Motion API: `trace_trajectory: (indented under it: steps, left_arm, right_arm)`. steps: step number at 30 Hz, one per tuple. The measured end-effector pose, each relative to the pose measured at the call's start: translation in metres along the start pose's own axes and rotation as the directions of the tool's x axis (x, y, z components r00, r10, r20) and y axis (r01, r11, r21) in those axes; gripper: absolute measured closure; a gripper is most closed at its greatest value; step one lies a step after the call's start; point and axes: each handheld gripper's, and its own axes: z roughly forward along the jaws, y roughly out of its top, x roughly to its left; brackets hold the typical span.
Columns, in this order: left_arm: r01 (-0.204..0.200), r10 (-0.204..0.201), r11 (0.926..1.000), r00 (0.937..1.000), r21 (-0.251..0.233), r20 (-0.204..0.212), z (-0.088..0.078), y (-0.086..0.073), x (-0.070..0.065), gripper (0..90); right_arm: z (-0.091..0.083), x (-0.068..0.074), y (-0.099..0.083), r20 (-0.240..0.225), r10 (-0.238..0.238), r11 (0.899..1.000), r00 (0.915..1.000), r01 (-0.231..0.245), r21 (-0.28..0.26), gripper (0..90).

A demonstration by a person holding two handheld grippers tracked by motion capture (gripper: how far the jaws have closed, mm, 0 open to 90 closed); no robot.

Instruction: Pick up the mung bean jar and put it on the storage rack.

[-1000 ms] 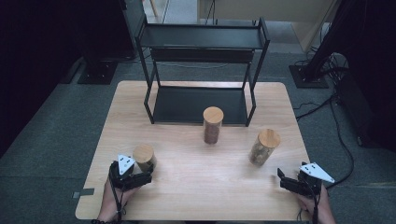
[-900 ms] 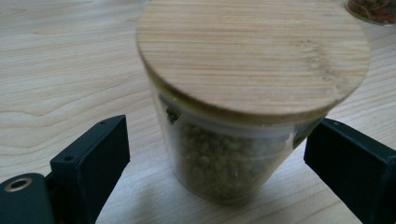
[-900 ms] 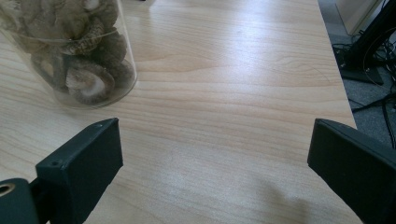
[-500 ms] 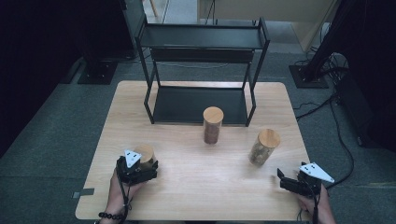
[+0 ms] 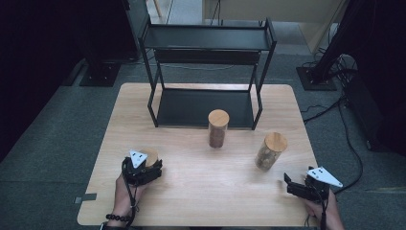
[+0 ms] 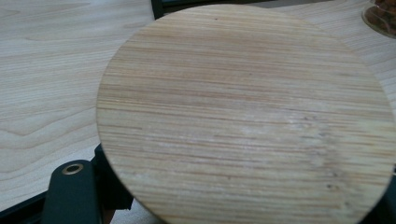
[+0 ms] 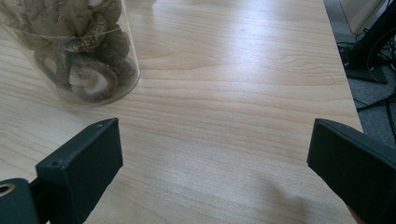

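The left gripper (image 5: 143, 168) has just been closing, and its fingers now clamp the short bamboo-lidded jar (image 5: 148, 156) standing between them on the bench (image 5: 201, 191). The right gripper (image 5: 298, 187) rests with fingers wide apart, a jar of dried mushrooms (image 7: 74, 51) just ahead of its left finger.

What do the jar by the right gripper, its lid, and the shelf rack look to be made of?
Jar: clear glass or plastic, which one unclear; glossy, with what look like dried mushrooms visible through the wall.
Lid: pale wood, possibly bamboo, matte; the near-left jar's lid shows fine straight grain.
Shelf rack: black, probably painted metal, judging by its thin straight bars.
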Motion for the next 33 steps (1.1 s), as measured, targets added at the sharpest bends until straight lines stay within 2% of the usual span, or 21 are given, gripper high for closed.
trace_trajectory:
  steps: [8, 14, 25, 27, 30, 33]
  left_arm:
    - [-0.010, 0.010, 0.9997, 0.9999, 0.020, 0.001, 0.006, 0.008, -0.003, 25.6]
    - [-0.027, 0.026, 0.9993, 0.9991, 0.026, 0.033, 0.013, 0.014, -0.010, 25.7]
    - [-0.041, 0.040, 0.9985, 0.9986, 0.037, 0.033, 0.023, 0.028, -0.020, 25.7]
    - [-0.038, 0.037, 0.9987, 0.9988, 0.033, 0.031, 0.024, 0.031, -0.021, 25.7]
    - [-0.014, 0.013, 0.9997, 0.9996, 0.021, 0.024, 0.026, 0.038, -0.021, 25.7]
    - [-0.014, 0.014, 0.9997, 0.9996, 0.019, 0.026, 0.028, 0.043, -0.023, 25.7]
  right_arm:
    - [0.000, 0.000, 0.000, 0.000, -0.001, 1.000, 1.0000, 0.001, 0.002, 2.8]
    - [0.000, 0.000, 0.000, 0.004, 0.004, 1.000, 1.0000, -0.004, 0.002, 2.8]
    - [0.000, -0.001, 0.000, 0.003, 0.010, 1.000, 0.9999, -0.010, 0.003, 2.8]
    - [0.001, -0.001, 0.000, 0.001, 0.009, 1.000, 1.0000, -0.009, 0.004, 2.8]
    - [0.001, -0.001, 0.000, 0.001, 0.011, 1.000, 0.9999, -0.011, 0.006, 2.5]
    - [0.001, -0.001, 0.000, 0.000, 0.010, 1.000, 1.0000, -0.010, 0.008, 2.3]
